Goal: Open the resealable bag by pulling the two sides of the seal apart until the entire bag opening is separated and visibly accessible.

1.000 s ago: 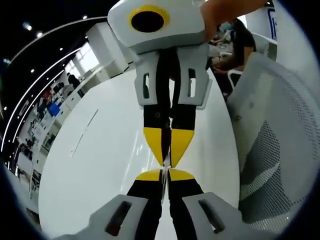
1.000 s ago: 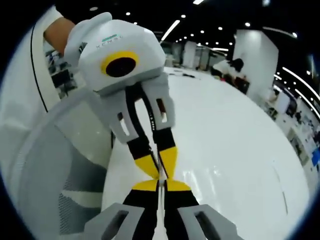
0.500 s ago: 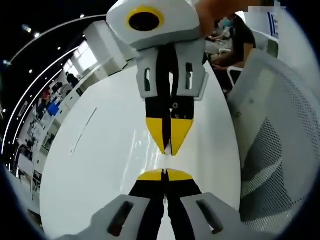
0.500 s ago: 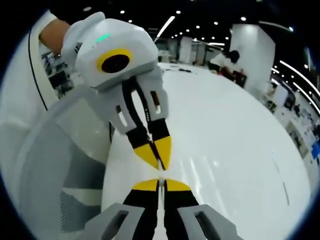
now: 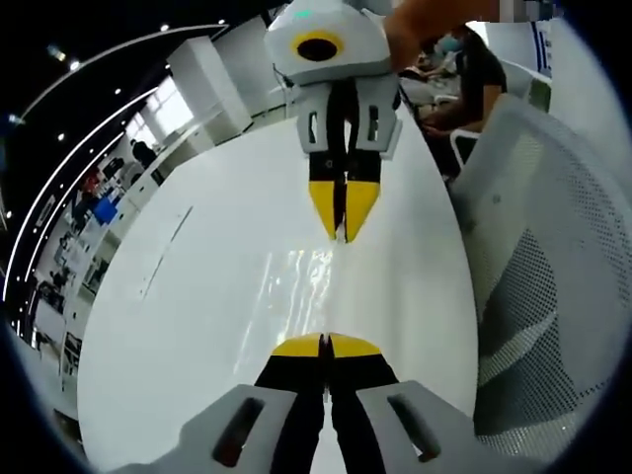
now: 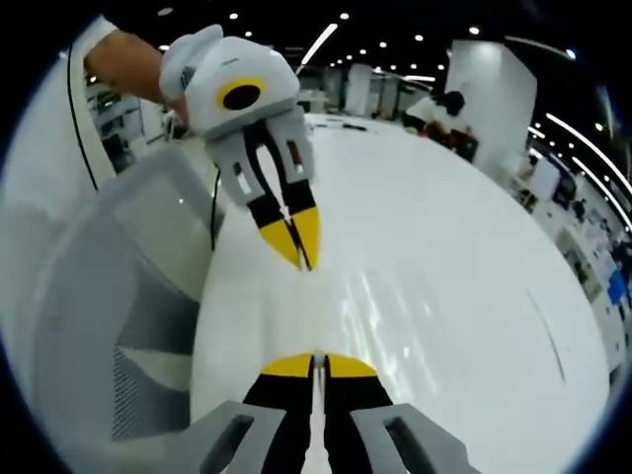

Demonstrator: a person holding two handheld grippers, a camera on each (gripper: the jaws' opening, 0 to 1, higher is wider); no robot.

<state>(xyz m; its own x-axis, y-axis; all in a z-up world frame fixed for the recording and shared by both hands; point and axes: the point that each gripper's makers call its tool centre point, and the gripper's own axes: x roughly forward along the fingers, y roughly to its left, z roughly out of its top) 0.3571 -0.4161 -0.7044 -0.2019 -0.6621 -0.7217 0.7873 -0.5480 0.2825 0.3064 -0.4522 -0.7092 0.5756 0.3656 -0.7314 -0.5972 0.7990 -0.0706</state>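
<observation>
Plainly, the main risk is a slip: the left tongs and the right tongs are both pressed closed, each nipping what looks like one wall of the clear resealable bag. With the film this thin and glossy, a harder pull could draw a lip out from between the yellow tips, I judge. The seal might also part only in the middle and stay zipped at its ends, since both grips seem to sit at one spot along the mouth. A jerk could stretch or tear the plastic instead of freeing the track. The bag hangs in the air between the two sets of tongs, above the white table, and shows only as a faint wrinkled sheen. The right gripper view gives the same line-up, with the right tongs low and the left tongs facing them tip to tip, well apart. The film is drawn taut along the line joining the tips, so the seal's long axis probably runs across that line. Which way the bag's bottom points I cannot tell.
</observation>
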